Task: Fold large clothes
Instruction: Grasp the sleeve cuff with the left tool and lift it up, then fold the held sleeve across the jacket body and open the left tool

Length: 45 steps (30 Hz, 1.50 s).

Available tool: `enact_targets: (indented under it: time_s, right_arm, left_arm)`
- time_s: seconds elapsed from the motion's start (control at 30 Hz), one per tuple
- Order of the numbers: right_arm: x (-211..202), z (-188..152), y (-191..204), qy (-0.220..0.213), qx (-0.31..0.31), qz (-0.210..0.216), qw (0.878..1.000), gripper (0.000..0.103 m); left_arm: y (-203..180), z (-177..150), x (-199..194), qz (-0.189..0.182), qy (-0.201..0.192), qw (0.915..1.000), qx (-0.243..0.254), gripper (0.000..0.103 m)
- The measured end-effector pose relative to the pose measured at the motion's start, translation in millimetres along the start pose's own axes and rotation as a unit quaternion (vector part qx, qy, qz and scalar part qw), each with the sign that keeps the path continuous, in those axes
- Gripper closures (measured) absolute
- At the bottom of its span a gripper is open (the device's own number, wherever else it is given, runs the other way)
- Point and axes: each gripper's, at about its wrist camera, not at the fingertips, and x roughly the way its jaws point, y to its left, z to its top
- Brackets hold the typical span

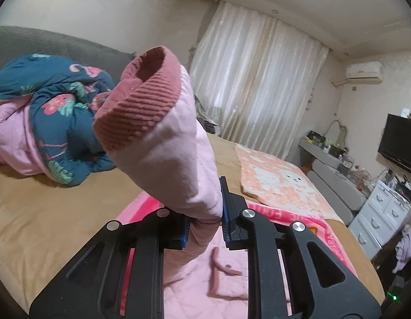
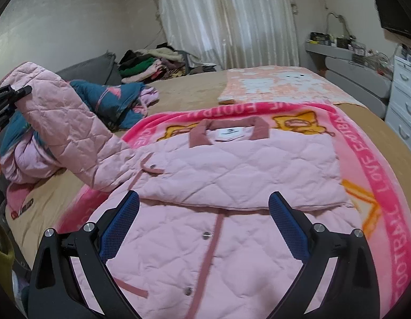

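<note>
While the left hand-held gripper (image 1: 205, 223) clamps one sleeve (image 1: 162, 138) aloft, the right hand-held gripper (image 2: 204, 228) gapes over one jacket (image 2: 205, 186); bare bed (image 2: 189, 93) beyond.

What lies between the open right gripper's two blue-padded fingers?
In the right wrist view, the right gripper spans the pink quilted jacket: its folded-over edge and the dusty-rose snap placket. Its pads touch nothing.

bed: tan sheet (image 2: 194, 93) | floral quilt (image 1: 53, 111) bundled near headboard | peach blanket (image 1: 279, 178) flat | clothes pile (image 2: 157, 62) by curtain (image 1: 256, 90) | television (image 1: 399, 143) on wall
</note>
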Motion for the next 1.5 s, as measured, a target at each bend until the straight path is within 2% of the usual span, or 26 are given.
enact_targets:
  time_s: [0.43, 0.83, 1.03, 1.33, 1.43, 1.47, 1.5]
  right_arm:
    - [-34.2, -6.3, -80.0, -0.023, 0.072, -0.024, 0.997, 0.006]
    - [-50.0, -11.7, -136.1, -0.045, 0.126, -0.047, 0.990, 0.006]
    - [-54.6, -17.1, -159.6, -0.050, 0.155, -0.062, 0.985, 0.006]
    - [-53.2, -28.2, -182.6, -0.042, 0.186, -0.077, 0.979, 0.006]
    - [-51.4, -30.1, -184.3, -0.039, 0.190, -0.077, 0.978, 0.006]
    - [-51.6, -30.3, -184.3, -0.038, 0.190, -0.077, 0.978, 0.006]
    - [-50.3, -30.5, -184.7, -0.036, 0.192, -0.075, 0.978, 0.006]
  left_arm:
    - [-97.0, -20.2, 25.1, -0.062, 0.028, 0.9963, 0.053, 0.091]
    - [-169.9, -78.7, 57.9, -0.111, 0.081, 0.9838, 0.115, 0.090]
    - [-204.8, -130.6, 76.2, -0.128, 0.126, 0.9680, 0.176, 0.089]
    - [-231.9, -223.2, 97.2, -0.133, 0.194, 0.9359, 0.262, 0.087]
    - [-234.6, -249.2, 98.2, -0.125, 0.208, 0.9234, 0.298, 0.082]
    - [-234.2, -257.3, 97.8, -0.122, 0.214, 0.9178, 0.311, 0.077]
    - [-236.5, -264.5, 97.7, -0.120, 0.221, 0.9126, 0.322, 0.062]
